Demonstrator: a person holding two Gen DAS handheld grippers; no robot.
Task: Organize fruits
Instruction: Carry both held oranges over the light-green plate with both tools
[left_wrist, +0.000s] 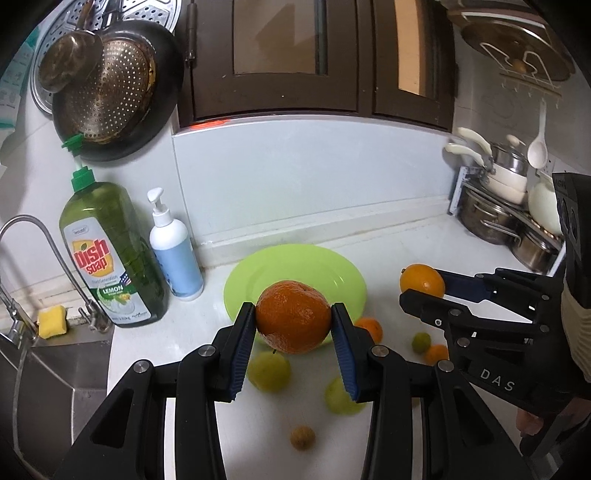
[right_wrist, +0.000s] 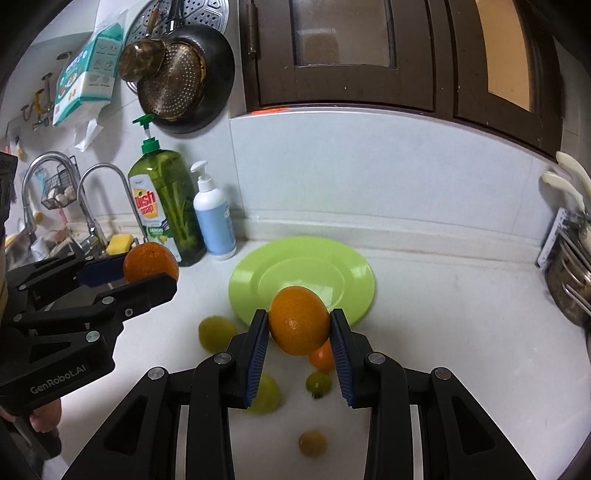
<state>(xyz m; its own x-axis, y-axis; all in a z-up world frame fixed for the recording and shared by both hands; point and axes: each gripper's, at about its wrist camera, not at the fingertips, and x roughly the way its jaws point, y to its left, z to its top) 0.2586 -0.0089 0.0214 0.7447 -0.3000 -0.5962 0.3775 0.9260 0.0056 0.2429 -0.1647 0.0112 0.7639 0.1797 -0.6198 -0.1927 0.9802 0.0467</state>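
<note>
My left gripper (left_wrist: 293, 321) is shut on a dark orange mandarin (left_wrist: 293, 317), held in the air above the near rim of the green plate (left_wrist: 295, 266). My right gripper (right_wrist: 298, 326) is shut on a smooth orange (right_wrist: 298, 321), also lifted near the green plate (right_wrist: 303, 266). Each gripper shows in the other's view: the right gripper (left_wrist: 424, 286) with its orange (left_wrist: 421, 278), the left gripper (right_wrist: 147, 271) with its mandarin (right_wrist: 150, 260). The plate holds nothing. Loose fruit lies on the white counter below: yellow-green ones (left_wrist: 267, 371), small oranges (left_wrist: 369, 328), a small green one (right_wrist: 318, 382), a brownish one (left_wrist: 302, 437).
A green dish soap bottle (left_wrist: 110, 254) and a white pump bottle (left_wrist: 175, 251) stand left of the plate, beside the sink, tap (left_wrist: 44, 258) and yellow sponge (left_wrist: 51, 321). Pots and a rack (left_wrist: 498, 206) stand at the right. Dark cabinet doors (left_wrist: 314, 59) hang above the backsplash.
</note>
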